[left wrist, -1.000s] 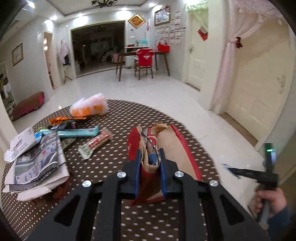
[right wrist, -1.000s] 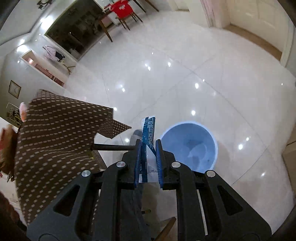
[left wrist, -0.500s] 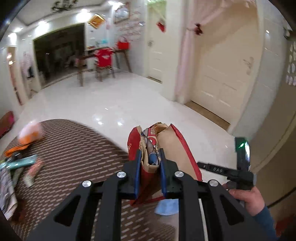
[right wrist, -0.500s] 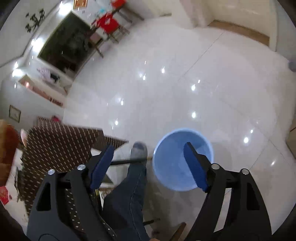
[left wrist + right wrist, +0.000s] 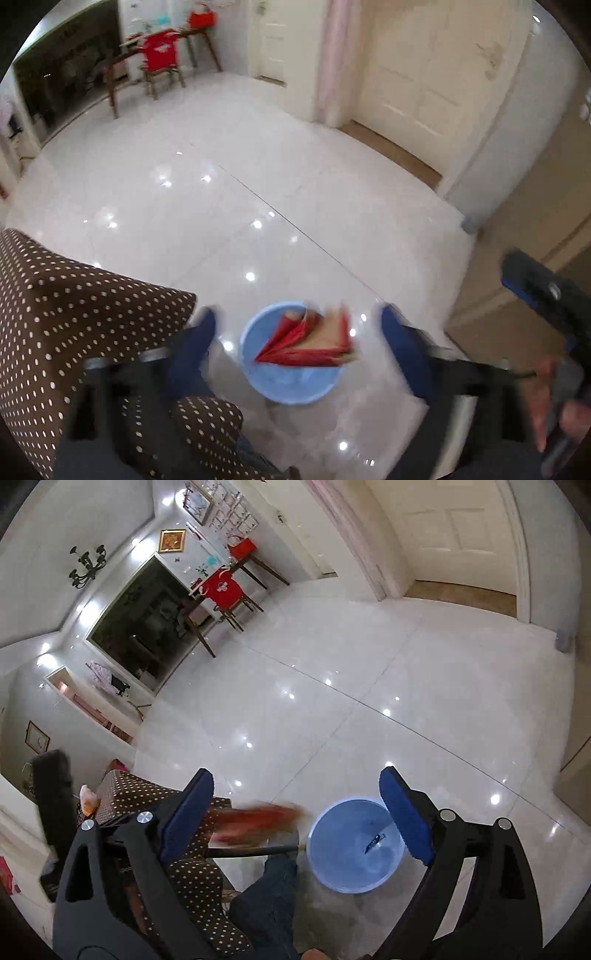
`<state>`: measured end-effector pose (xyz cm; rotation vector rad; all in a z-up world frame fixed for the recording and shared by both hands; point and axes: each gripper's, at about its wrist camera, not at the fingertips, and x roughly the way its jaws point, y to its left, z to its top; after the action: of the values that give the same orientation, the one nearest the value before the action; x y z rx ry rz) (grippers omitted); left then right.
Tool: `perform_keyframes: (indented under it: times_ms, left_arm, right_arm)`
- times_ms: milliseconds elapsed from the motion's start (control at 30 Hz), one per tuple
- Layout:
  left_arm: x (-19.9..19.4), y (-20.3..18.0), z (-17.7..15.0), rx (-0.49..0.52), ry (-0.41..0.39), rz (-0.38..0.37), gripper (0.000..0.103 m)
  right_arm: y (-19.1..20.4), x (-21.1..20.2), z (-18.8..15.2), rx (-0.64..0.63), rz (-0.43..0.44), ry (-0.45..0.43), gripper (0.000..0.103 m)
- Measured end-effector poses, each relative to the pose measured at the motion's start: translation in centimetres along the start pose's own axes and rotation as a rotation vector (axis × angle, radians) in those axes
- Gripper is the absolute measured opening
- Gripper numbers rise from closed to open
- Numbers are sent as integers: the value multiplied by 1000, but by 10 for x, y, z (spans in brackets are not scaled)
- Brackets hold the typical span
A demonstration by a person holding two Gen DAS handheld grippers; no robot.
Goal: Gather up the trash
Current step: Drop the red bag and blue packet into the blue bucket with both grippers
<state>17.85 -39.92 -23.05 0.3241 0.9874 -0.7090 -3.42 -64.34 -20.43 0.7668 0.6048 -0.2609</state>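
Bag [image 5: 310, 341] of red and brown paper drops toward the blue bin [image 5: 288, 391] on the tiled floor, freed as the left gripper [image 5: 297, 325] has just spread its jaws above it. The right gripper [image 5: 295, 797] has just opened too, jaws empty; a small dark scrap [image 5: 373, 842] lies in the bin.

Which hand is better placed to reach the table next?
Left, probably: left gripper and right gripper have just been opening, both empty, but the left hangs beside the dotted tablecloth.
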Motion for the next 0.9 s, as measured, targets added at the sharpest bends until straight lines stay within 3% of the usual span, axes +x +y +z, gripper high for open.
perform_keyframes:
  times_ms: [233,567,900]
  left_arm:
    - [-36,18,-9,-39,-93,49,93]
    - [-112,36,-36,-88,-255,80,95]
    - [-181,56,-63,-109,-383,128,95]
  right_arm:
    - [23,9,-14,-39,10,2,97]
    - [85,-4,-30,-182,-36,-81,97]
    - [156,-15,-45,-307,17,-80,97]
